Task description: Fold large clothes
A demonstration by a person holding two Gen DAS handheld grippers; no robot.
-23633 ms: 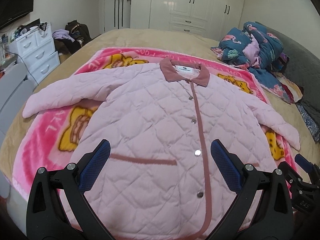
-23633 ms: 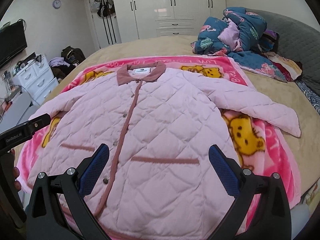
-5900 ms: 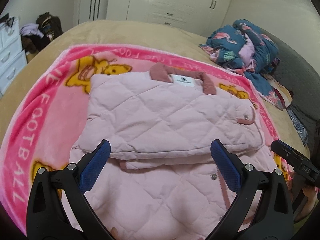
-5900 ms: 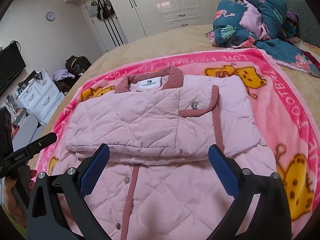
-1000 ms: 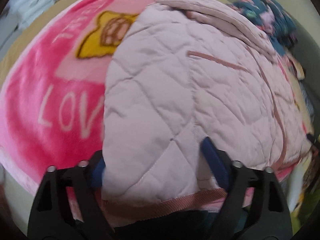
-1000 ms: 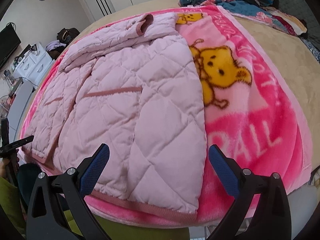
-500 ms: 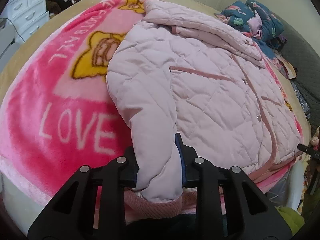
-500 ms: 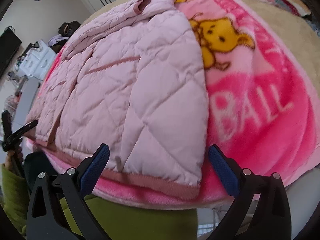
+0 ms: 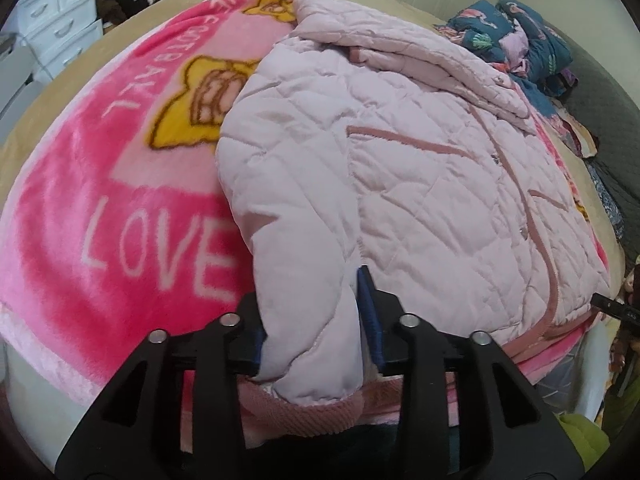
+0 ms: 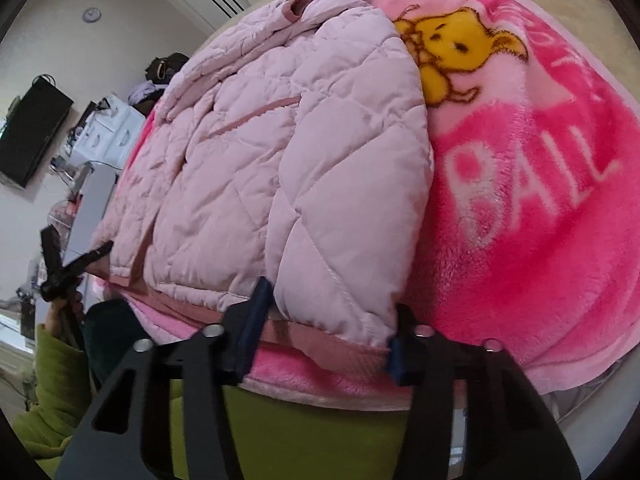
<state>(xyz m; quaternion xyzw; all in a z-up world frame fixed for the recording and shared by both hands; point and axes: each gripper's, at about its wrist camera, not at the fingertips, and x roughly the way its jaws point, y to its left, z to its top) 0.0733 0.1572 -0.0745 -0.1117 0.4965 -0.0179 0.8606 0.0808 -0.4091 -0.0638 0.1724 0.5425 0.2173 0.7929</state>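
A quilted pink jacket (image 9: 400,160) lies on a pink cartoon blanket (image 9: 120,200), its sleeves folded over the chest. My left gripper (image 9: 312,304) pinches the near left hem corner; its jaws are opening a little with the fabric still bunched between the pads. In the right wrist view the jacket (image 10: 300,140) fills the middle. My right gripper (image 10: 330,316) is closing on the near right hem corner, both pads against the fabric. The left gripper (image 10: 60,268) also shows at the far left edge there, held by a hand.
The blanket (image 10: 520,200) hangs over the bed's near edge. A heap of dark blue bedding (image 9: 520,28) sits at the far right of the bed. White drawers (image 9: 60,28) and a wall television (image 10: 32,132) stand left. A green sleeve (image 10: 52,400) is below.
The right gripper's jaws went from wide apart to closed around the jacket's right hem corner. The left gripper keeps its hold on the left corner, jaws slightly wider than half a second ago.
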